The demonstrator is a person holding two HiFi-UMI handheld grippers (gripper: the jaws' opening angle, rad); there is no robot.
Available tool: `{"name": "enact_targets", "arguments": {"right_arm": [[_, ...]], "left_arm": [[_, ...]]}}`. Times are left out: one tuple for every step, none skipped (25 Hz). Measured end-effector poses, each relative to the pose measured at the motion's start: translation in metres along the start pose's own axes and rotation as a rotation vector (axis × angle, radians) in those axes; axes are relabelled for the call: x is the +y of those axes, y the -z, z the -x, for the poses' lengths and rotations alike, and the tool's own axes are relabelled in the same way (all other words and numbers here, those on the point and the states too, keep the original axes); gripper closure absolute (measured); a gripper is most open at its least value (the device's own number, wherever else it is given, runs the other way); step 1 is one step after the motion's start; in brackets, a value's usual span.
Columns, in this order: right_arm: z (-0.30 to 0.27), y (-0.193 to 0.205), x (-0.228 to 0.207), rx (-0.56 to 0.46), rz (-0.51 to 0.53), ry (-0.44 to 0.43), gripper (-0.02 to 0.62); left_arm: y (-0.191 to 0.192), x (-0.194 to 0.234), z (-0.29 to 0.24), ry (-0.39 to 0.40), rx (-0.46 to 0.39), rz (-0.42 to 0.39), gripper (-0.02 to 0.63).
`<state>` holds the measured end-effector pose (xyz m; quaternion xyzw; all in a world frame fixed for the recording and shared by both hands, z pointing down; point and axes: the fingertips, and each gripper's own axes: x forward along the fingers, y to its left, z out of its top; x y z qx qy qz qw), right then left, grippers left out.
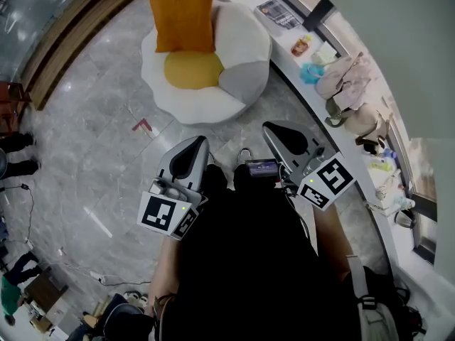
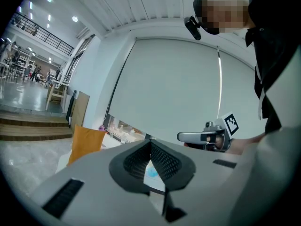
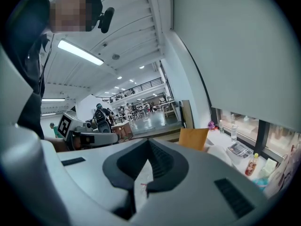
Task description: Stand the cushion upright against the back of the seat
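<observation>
An orange cushion [image 1: 181,13] stands upright at the far side of a white, egg-shaped floor seat [image 1: 245,41] with a yellow middle [image 1: 193,69]. It also shows as an orange slab in the left gripper view [image 2: 84,142] and in the right gripper view [image 3: 193,138]. My left gripper [image 1: 197,144] and right gripper [image 1: 274,128] hang close to my body, well short of the seat. Both are shut with nothing between the jaws. Each gripper camera looks along its own shut jaws: left gripper [image 2: 150,158], right gripper [image 3: 147,167].
A white counter [image 1: 284,66] curves along the window on the right, with a magazine [image 1: 279,13], a small bottle [image 1: 301,45], bags and soft toys [image 1: 345,80] on it. A red mark [image 1: 142,125] is on the grey floor. Wooden steps [image 1: 64,34] run upper left; feet [image 1: 18,155] at left.
</observation>
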<state>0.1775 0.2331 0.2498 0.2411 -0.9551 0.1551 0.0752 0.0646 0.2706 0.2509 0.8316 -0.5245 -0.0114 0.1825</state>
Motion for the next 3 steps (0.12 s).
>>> {"name": "enact_targets", "arguments": {"right_arm": [[0.0003,-0.0004,0.0003,-0.002,0.001,0.001,0.578],[0.0006,-0.0009,0.0006,-0.004,0.003,0.001,0.578],[0.0008,-0.0014,0.0009,-0.006,0.004,0.002,0.578]], "left_arm": [[-0.0011,-0.0005,0.0002,-0.001,-0.004,0.005,0.592],[-0.0016,-0.0008,0.0005,-0.001,-0.007,0.007,0.592],[-0.0022,-0.0012,0.0008,-0.001,-0.009,0.009,0.592]]}}
